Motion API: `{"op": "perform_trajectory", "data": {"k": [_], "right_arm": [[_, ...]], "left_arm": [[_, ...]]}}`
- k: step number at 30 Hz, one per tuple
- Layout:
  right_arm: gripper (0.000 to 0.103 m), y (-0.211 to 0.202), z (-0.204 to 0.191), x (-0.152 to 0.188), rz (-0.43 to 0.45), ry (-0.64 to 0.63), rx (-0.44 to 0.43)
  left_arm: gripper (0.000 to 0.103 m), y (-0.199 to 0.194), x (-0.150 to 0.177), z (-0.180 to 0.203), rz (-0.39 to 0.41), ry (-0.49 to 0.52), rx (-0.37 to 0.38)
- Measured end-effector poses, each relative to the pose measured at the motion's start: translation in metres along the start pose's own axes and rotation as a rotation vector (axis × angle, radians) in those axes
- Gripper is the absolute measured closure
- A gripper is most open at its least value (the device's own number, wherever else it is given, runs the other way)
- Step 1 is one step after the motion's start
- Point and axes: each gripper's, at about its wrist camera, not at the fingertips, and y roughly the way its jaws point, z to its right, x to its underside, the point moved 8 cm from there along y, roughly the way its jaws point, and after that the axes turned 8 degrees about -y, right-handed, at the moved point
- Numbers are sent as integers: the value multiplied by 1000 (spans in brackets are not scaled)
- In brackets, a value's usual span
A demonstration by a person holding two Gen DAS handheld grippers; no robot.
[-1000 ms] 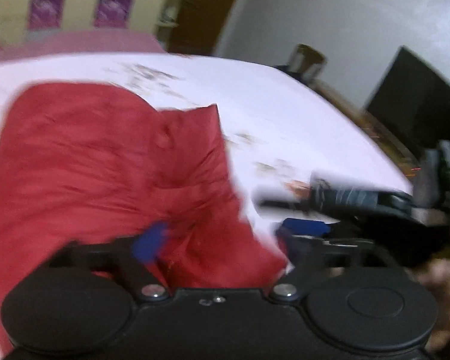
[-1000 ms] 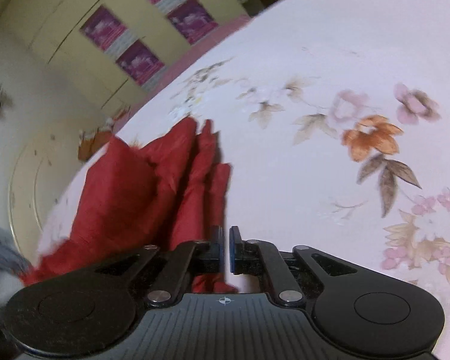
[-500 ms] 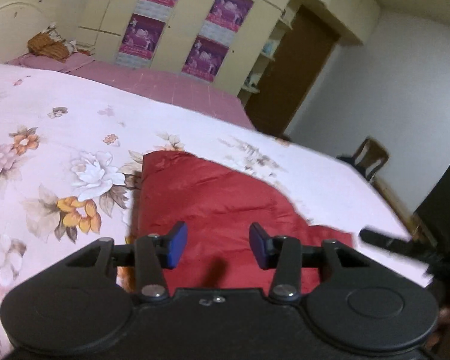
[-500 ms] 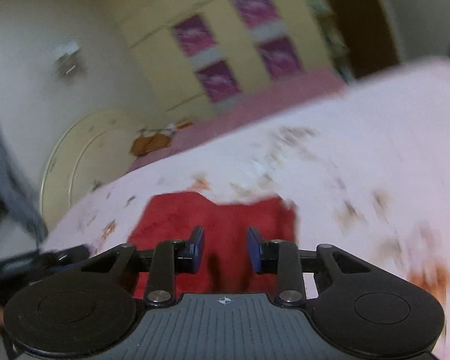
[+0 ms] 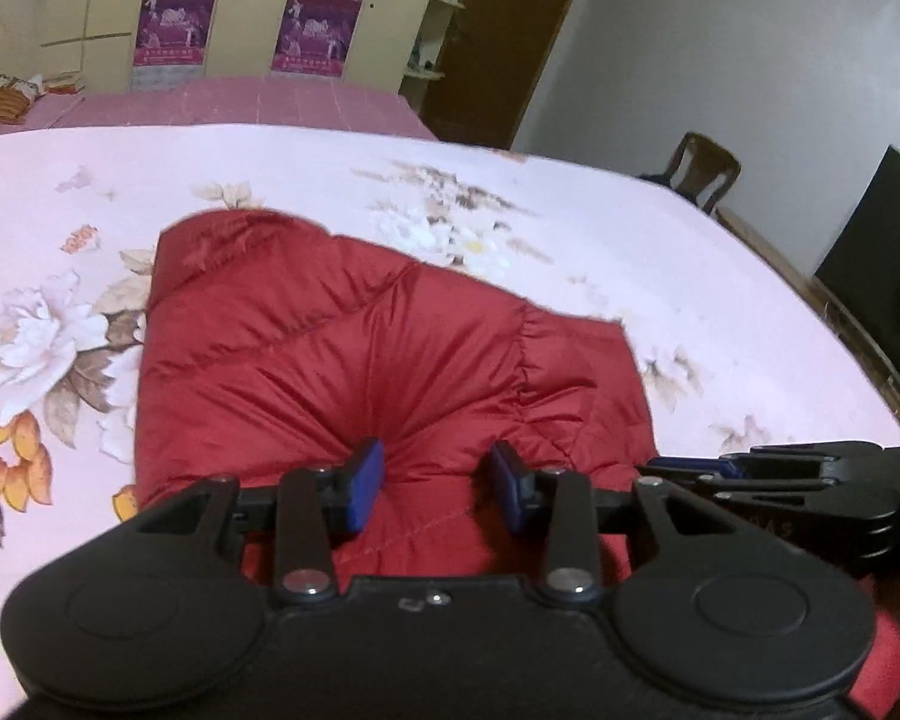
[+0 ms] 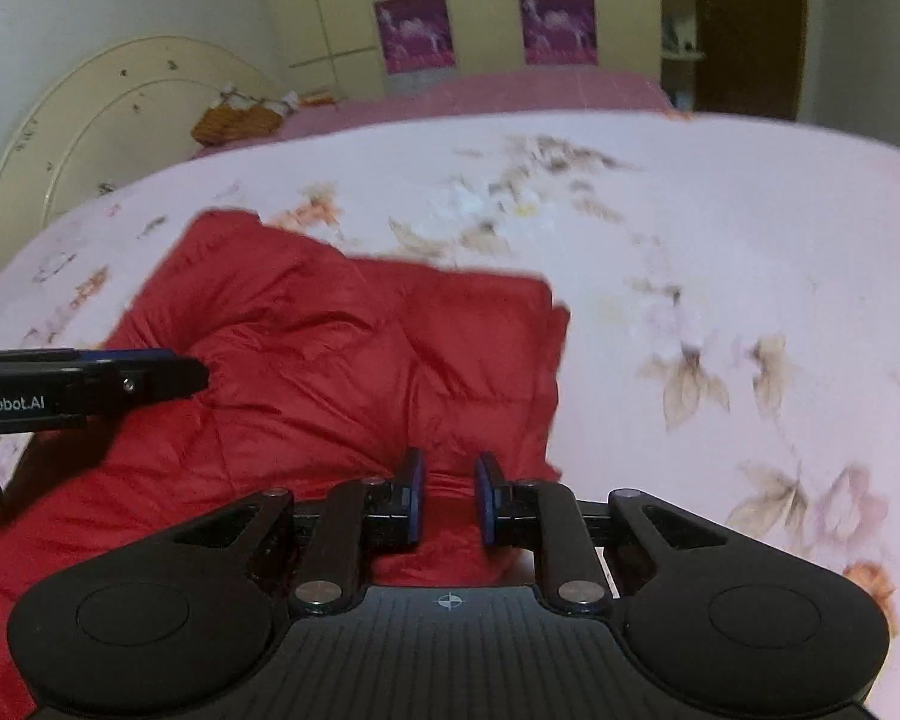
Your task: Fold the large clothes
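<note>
A red quilted jacket (image 5: 360, 348) (image 6: 330, 348) lies partly folded on the floral pink bed sheet (image 5: 630, 228). My left gripper (image 5: 438, 480) is at the jacket's near edge. Its jaws are closing, with a puff of red cloth bunched between the blue pads and creases running out from it. My right gripper (image 6: 448, 492) sits at the near right part of the jacket, its jaws also closing on a ridge of red cloth. Each gripper shows side-on in the other's view: the right gripper (image 5: 690, 468) and the left gripper (image 6: 168, 369).
The bed sheet (image 6: 720, 240) spreads wide to the right of and beyond the jacket. A cream headboard (image 6: 90, 120) stands far left, with wardrobe doors (image 5: 240, 12) and a brown door (image 5: 498, 42) behind. A wooden chair (image 5: 705, 171) and a dark screen (image 5: 876, 252) stand past the bed's right edge.
Both grippers swept from a blurred pass over the jacket back to its near edge. The jacket now lies flatter and squarer. Both pairs of jaws have narrowed onto the cloth since half a second ago.
</note>
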Motion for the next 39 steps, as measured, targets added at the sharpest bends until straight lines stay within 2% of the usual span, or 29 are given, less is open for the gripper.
{"op": "perform_trajectory", "data": {"k": [3,6,8,10,13,15,20,25,28,31,39], "right_arm": [[86,3,9,5,13,70,-17],[85,-2,8,0,4,69,-9],[85,-14,10,-7,-10,98,-9],[85,-45,6,-16,58,116,-55],[85,-93,-12,-23,119,50,-116],[85,-117,-28,-18,136,-8,-151],[85,-142,-63,10,94,-105,-208],[85,-143,-71,41,53,-153,-178],[85,-134,-67,55,28,-178,-124],[85,-114,-58,70,-37,-202,-55],[85,-79,-48,94,-108,-165,-67]], "left_arm": [[65,7,4,-1,-9,2,-9],[64,-1,3,-2,-31,-6,-2],[64,-24,-1,-3,-7,-28,11],[63,-53,-1,-3,41,-25,31],[63,-95,15,-7,86,-35,36],[63,-111,29,-8,87,-35,29],[63,-131,61,-2,76,-26,0],[63,-130,81,2,52,8,-15],[62,-126,88,1,44,32,-31],[62,-123,96,2,33,89,-65],[62,-107,105,0,9,105,-116]]}}
